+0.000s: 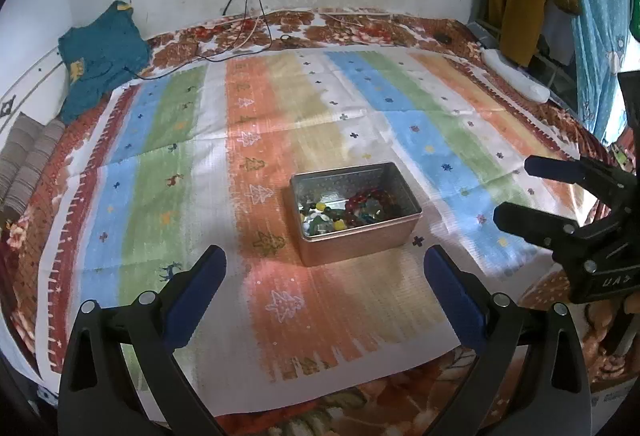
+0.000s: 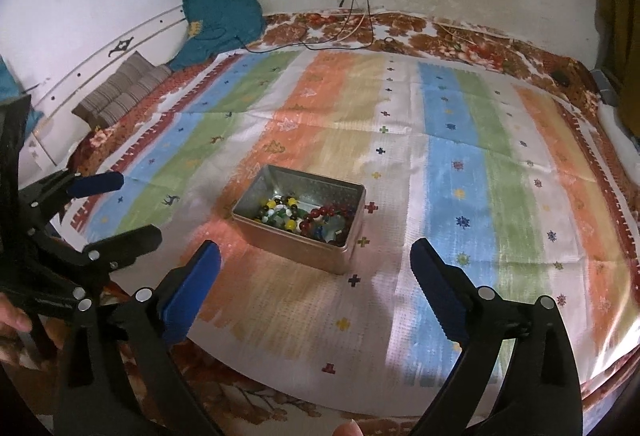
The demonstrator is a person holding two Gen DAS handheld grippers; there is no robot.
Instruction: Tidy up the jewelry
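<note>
An open metal tin (image 1: 360, 238) (image 2: 296, 252) sits on a striped mat. It holds beaded jewelry: a dark red bead bracelet (image 1: 362, 201) (image 2: 322, 214) and mixed yellow, green and white beads (image 1: 322, 218) (image 2: 280, 210). My left gripper (image 1: 326, 256) is open and empty, just in front of the tin. My right gripper (image 2: 316, 250) is open and empty, also in front of the tin. Each gripper shows in the other view, the right one (image 1: 516, 190) at the right edge, the left one (image 2: 136, 204) at the left edge.
The striped mat (image 1: 280, 140) (image 2: 440, 156) lies on a floral blanket (image 1: 360, 28). A teal garment (image 1: 100, 56) (image 2: 220, 20) and a striped cushion (image 2: 120, 92) lie at the back left. Cables (image 1: 248, 36) run from a wall socket. A white power strip (image 1: 516, 76) lies at the right.
</note>
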